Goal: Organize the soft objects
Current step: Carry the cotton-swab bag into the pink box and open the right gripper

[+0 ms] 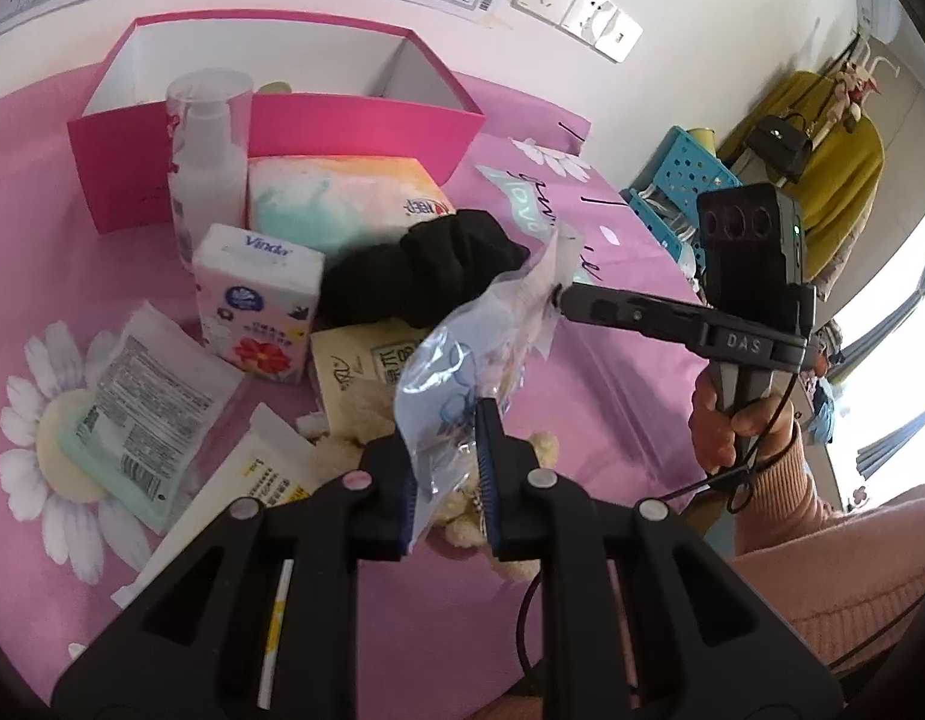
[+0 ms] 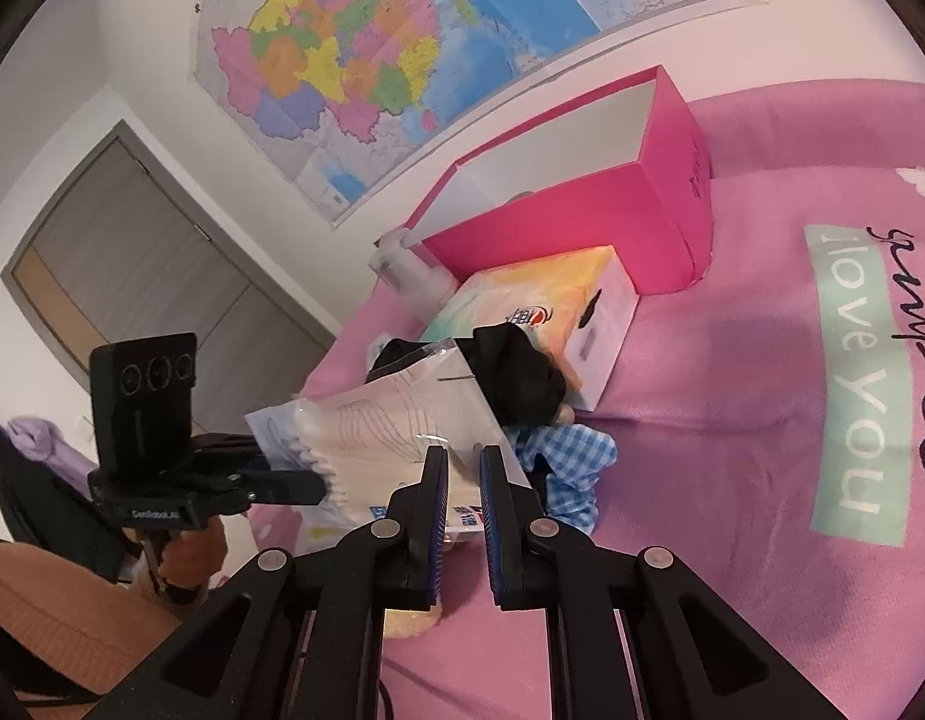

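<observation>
The clear bag of cotton swabs (image 2: 366, 438) hangs in the air above the pink bedspread (image 2: 732, 360), stretched between both tongs. Behind it stand the open pink box (image 1: 366, 132), a pastel tissue pack (image 1: 336, 198) and a black scrunchie (image 1: 426, 270). The left tongs (image 1: 447, 480) pinch the bag's lower end; the right tongs (image 1: 555, 300) are pressed together on its top edge.

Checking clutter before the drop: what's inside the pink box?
Pink box: white inner walls and one small pale rounded object peeking over the front wall. The floor is hidden behind that wall and the clear bottle.
</observation>
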The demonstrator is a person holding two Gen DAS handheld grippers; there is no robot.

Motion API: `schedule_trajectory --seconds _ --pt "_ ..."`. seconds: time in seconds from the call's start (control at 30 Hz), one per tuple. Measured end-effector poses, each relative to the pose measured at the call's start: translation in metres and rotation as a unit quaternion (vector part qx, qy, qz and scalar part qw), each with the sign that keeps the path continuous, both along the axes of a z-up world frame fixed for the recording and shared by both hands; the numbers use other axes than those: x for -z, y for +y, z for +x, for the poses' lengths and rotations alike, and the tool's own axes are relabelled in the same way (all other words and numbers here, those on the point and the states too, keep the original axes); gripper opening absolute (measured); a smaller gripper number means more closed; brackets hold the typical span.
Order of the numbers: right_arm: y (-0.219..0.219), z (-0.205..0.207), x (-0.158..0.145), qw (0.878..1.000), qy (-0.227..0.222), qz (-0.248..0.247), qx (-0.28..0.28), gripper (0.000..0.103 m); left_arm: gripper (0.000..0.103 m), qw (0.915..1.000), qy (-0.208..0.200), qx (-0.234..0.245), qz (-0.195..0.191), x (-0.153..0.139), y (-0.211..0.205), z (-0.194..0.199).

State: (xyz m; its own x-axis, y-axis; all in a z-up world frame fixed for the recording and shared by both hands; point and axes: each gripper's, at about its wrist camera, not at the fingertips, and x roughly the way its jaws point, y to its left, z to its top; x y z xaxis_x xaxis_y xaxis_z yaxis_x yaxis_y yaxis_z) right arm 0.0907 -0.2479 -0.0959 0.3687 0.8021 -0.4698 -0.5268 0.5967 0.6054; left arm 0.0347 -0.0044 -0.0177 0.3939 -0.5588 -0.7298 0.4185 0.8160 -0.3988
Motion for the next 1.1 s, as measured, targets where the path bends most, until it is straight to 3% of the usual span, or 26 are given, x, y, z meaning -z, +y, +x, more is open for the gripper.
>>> schedule_trajectory --seconds 0.27,0.57,0.87,1.1 --pt "-0.006 0.0 -0.01 1.0 -0.011 0.014 0.009 0.01 0.02 0.9998 -0.018 0.0 -0.005 -0.014 0.001 0.012" --pt "-0.012 0.013 -0.045 0.998 -0.046 0.041 0.019 0.01 0.02 0.9974 -0.07 0.002 0.016 -0.062 -0.005 0.04" --pt "-0.01 0.066 -0.09 0.993 -0.087 0.063 0.045 0.01 0.023 0.9912 -0.115 -0.017 0.064 -0.109 -0.012 0.112" --pt "-0.002 0.124 -0.098 0.993 -0.076 0.071 0.064 0.01 0.026 0.9886 -0.103 -0.033 0.105 -0.108 -0.008 0.18"
